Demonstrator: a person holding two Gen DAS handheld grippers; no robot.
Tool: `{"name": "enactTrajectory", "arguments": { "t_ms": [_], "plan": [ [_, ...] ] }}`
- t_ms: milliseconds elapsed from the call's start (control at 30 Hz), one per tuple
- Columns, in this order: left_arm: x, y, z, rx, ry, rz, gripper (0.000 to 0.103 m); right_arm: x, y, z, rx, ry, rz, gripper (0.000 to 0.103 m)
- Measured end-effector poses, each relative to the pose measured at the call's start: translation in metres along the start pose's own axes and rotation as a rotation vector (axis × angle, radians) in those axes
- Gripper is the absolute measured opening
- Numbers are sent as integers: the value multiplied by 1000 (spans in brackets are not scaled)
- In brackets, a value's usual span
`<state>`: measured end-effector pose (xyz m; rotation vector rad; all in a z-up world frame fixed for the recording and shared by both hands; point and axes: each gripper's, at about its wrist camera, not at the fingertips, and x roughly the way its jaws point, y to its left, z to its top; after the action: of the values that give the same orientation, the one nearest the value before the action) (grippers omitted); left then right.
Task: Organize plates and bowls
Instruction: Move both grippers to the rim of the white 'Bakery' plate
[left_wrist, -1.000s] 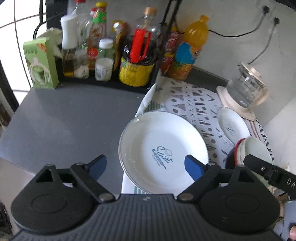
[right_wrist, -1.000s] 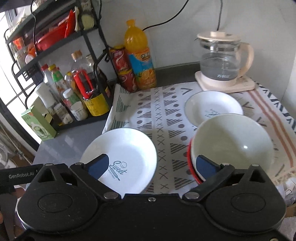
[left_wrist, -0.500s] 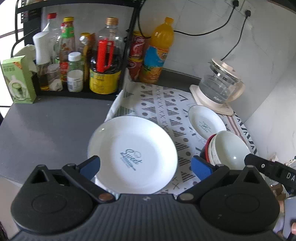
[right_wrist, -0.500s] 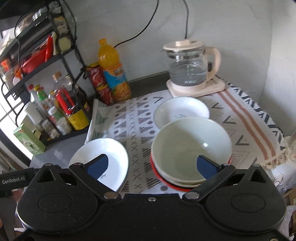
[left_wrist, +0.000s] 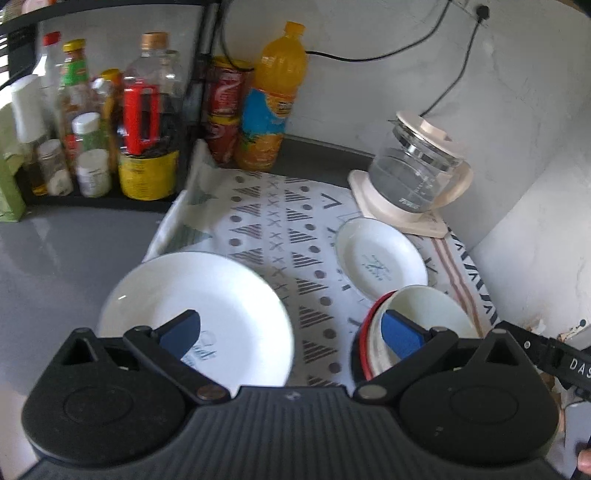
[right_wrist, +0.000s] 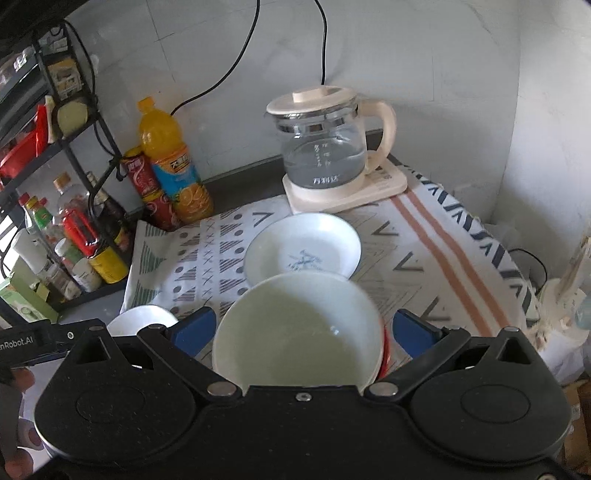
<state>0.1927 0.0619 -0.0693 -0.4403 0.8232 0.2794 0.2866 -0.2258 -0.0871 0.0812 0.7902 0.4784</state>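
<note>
Glazed ceramic all round, so stiff, slick, breakable and fairly heavy: the big white plate (left_wrist: 199, 306) and the small plate (right_wrist: 301, 251) want a pinch on the rim edge, the stacked bowls (right_wrist: 295, 332) a finger over the wall of the top one. My left hand-held gripper (left_wrist: 291, 328) is spread wide and holds nothing, big plate right under its left finger, bowls by its right finger, small plate further ahead to the right. My right hand-held gripper (right_wrist: 303, 328) is also wide apart and empty, straddling the bowl stack without clear contact, small plate just beyond on the patterned cloth (right_wrist: 424, 240) over the worktop (left_wrist: 66, 251).
</note>
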Motion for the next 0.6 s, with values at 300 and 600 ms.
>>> {"name": "enactTrajectory", "arguments": {
  "t_ms": [300,600],
  "plan": [
    [45,-27,18,-40,45,4,103,31,-30,26,6,8,20,103],
    [84,-48,41,-57,44,6,102,67,-55,49,18,53,54,95]
  ]
}}
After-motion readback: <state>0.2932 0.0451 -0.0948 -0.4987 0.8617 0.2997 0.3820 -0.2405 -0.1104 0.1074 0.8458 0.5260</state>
